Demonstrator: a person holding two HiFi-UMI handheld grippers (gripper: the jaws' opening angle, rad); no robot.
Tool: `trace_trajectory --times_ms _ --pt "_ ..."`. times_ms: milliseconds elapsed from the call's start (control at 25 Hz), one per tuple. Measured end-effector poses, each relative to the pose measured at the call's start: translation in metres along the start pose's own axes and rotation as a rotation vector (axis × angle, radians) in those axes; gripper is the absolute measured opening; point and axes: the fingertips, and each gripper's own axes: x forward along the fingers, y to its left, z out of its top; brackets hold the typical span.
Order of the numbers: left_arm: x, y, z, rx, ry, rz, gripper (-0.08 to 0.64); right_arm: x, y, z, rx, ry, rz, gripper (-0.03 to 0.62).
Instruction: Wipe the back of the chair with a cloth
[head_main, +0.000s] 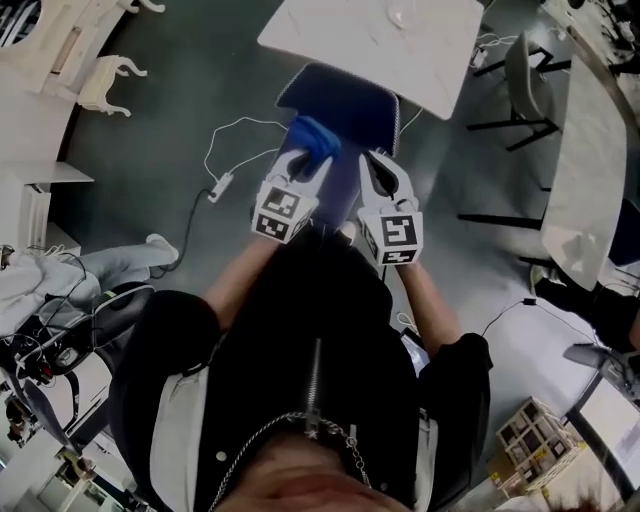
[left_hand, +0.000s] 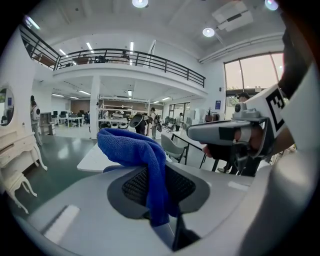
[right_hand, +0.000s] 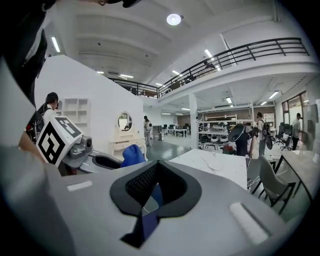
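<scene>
Over the chair (head_main: 345, 105), left gripper (head_main: 305, 165) clamps cloth (head_main: 312, 138) pointing forward.

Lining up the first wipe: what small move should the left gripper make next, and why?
Probably lower the left gripper until the blue cloth meets the back of the chair. Its jaws are shut on the cloth, which hangs over the chair; contact is unclear.

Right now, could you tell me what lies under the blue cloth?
The chair back lies beneath the blue cloth held in the left claw; the patch directly underneath is hidden.
</scene>
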Motion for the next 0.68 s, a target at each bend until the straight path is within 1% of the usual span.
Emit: trace_trajectory --times_ms 160,360,680 --pt "0.002 0.008 0.009 0.005 -0.025 0.007 0.086 0.008 -0.006 0.002 0.008 -0.007 -0.005 0.002" --pt "0.001 0.013 0.014 -0.003 -0.028 0.016 0.086 0.011 -0.006 0.005 0.005 -0.004 -0.01 0.0" --pt "-0.003 0.003 0.017 -0.003 -0.033 0.017 0.086 0.003 -0.009 0.01 -0.006 0.003 -0.005 0.0"
